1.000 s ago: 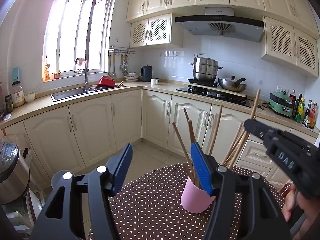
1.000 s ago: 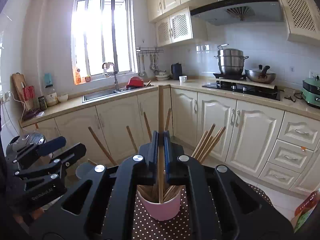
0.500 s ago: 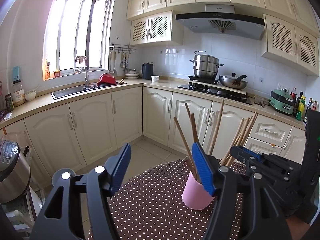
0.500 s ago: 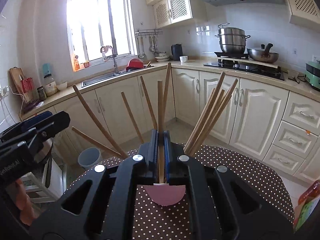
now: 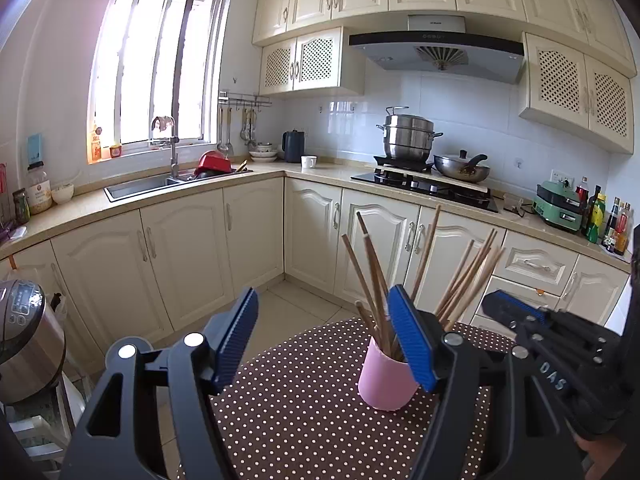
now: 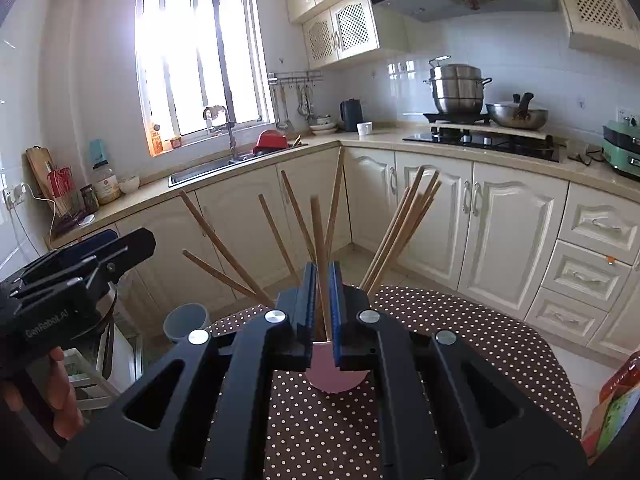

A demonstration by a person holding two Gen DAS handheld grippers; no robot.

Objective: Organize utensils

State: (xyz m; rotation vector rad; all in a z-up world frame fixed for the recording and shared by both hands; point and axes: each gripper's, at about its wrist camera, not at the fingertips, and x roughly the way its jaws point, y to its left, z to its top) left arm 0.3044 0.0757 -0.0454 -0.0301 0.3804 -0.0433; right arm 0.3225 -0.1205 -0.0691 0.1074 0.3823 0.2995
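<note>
A pink cup [image 5: 383,381] stands on a brown polka-dot table [image 5: 304,412] and holds several wooden chopsticks [image 5: 460,280] that fan outward. It also shows in the right wrist view [image 6: 336,378]. My left gripper [image 5: 324,340] is open and empty, with the cup just behind its right finger. My right gripper [image 6: 320,300] has its jaws slightly apart around one upright chopstick [image 6: 320,248], whose lower end is in the cup. The right gripper also shows in the left wrist view [image 5: 516,312], at the right of the cup.
Cream kitchen cabinets [image 5: 192,256] and a counter with a sink [image 5: 148,186] and stove [image 5: 428,184] run behind the table. A rice cooker [image 5: 24,340] stands at the left. A colourful box [image 6: 612,408] sits at the table's right edge.
My right gripper has lowered the chopstick into the cup, drawn back toward me, and its jaws have loosened around the stick. My left gripper has stayed open in place.
</note>
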